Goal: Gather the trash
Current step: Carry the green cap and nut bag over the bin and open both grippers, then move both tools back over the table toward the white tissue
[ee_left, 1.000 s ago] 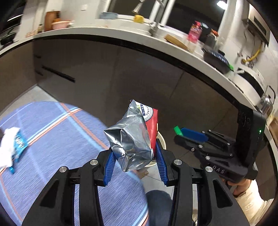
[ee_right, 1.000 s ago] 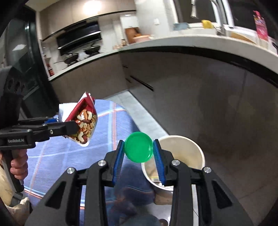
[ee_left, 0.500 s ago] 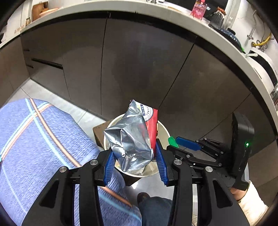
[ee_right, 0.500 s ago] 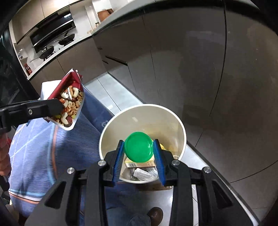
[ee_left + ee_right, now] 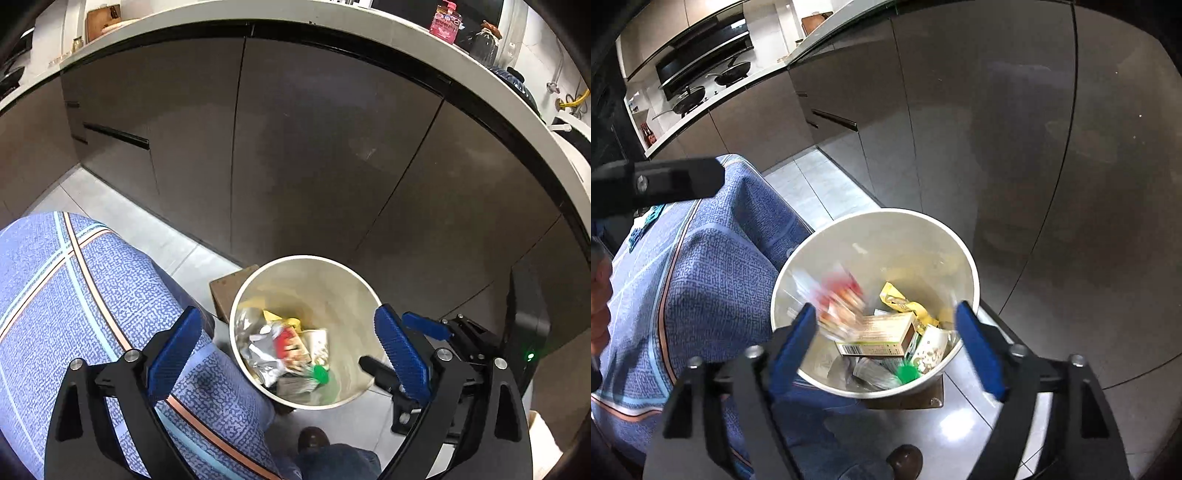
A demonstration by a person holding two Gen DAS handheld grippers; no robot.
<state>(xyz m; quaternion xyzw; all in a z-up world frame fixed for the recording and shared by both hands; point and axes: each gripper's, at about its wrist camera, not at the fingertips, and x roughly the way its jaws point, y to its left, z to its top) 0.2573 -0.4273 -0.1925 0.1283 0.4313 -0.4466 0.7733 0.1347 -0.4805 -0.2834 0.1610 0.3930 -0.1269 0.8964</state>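
Left tongs (image 5: 288, 345) stand wide, jaws just opened, nothing betw. them; they hang over the mouth of the white bin (image 5: 258, 280). Right tongs (image 5: 886, 336) likewise wide, just opened, empty, above the same bin.

Inside the bin: silver-and-red snack bag (image 5: 271, 345) lies crumpled on the left side of the heap, long axis approx. toward the near rim; blurred in the right view. Green lid (image 5: 905, 373) sits low by the near wall, edge-on or flat I can't tell. A cardboard box (image 5: 879, 334) lies on its side, long axis across the bin, w/ a yellow wrapper (image 5: 905, 304) behind it.

Bin stands on the grey floor (image 5: 155, 236), just beside the blue-cloth counter (image 5: 74, 295) and in front of dark cabinets (image 5: 295, 129). A shoe tip (image 5: 904, 459) shows below.
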